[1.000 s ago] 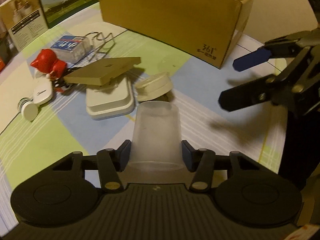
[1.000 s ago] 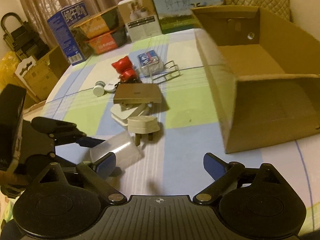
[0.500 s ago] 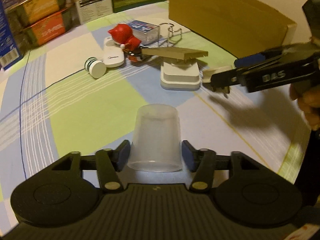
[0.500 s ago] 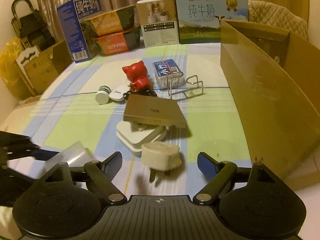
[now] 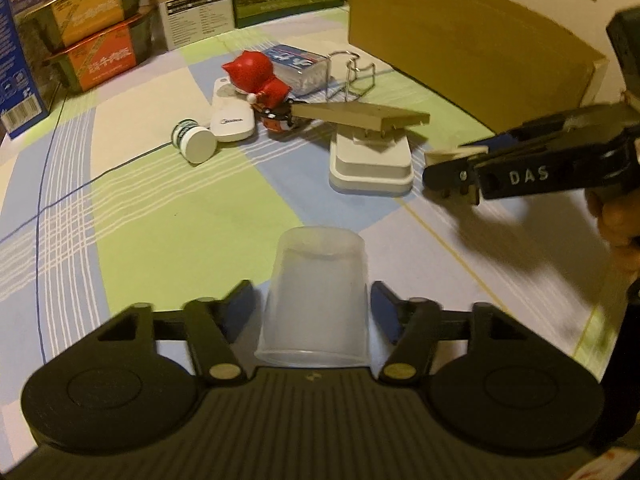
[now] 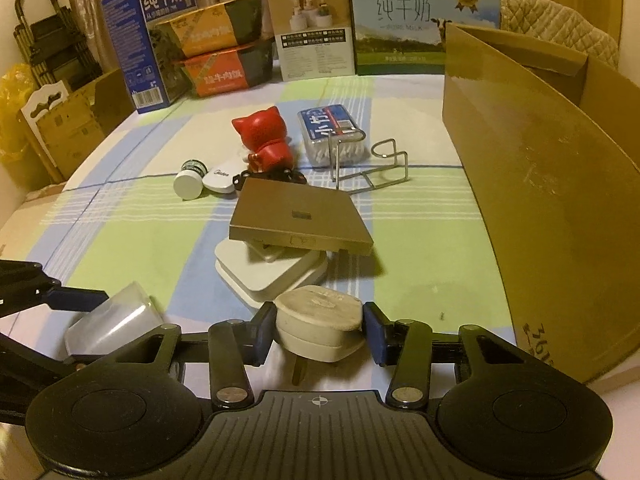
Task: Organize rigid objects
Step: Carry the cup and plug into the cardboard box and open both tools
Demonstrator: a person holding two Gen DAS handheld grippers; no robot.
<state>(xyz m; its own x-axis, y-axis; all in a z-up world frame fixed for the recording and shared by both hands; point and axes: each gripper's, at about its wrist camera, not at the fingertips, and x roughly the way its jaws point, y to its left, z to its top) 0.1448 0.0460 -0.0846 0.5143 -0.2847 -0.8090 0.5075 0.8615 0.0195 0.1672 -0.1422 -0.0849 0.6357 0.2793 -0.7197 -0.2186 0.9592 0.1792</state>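
Observation:
A clear plastic cup (image 5: 316,280) sits upside down between the pads of my left gripper (image 5: 312,304), whose jaws are closing on it. From the right wrist the same cup (image 6: 112,322) hangs tilted at the left, just above the checked tablecloth, in the left gripper (image 6: 96,324). My right gripper (image 6: 320,332) is shut on a cream wall plug (image 6: 318,320), its prongs pointing down. In the left wrist view the right gripper (image 5: 452,168) reaches in from the right with the plug (image 5: 448,156) at its tip.
A big open cardboard box (image 6: 540,200) stands on the right. Mid-table lie a tan flat box (image 6: 300,216) on a white square case (image 6: 272,276), a red figurine (image 6: 264,136), a swab box (image 6: 332,132), a wire rack (image 6: 372,168) and a small jar (image 6: 188,180). Cartons line the back.
My right gripper came down over the plug and closed on it. The left gripper swung left across the table with the cup still in it.

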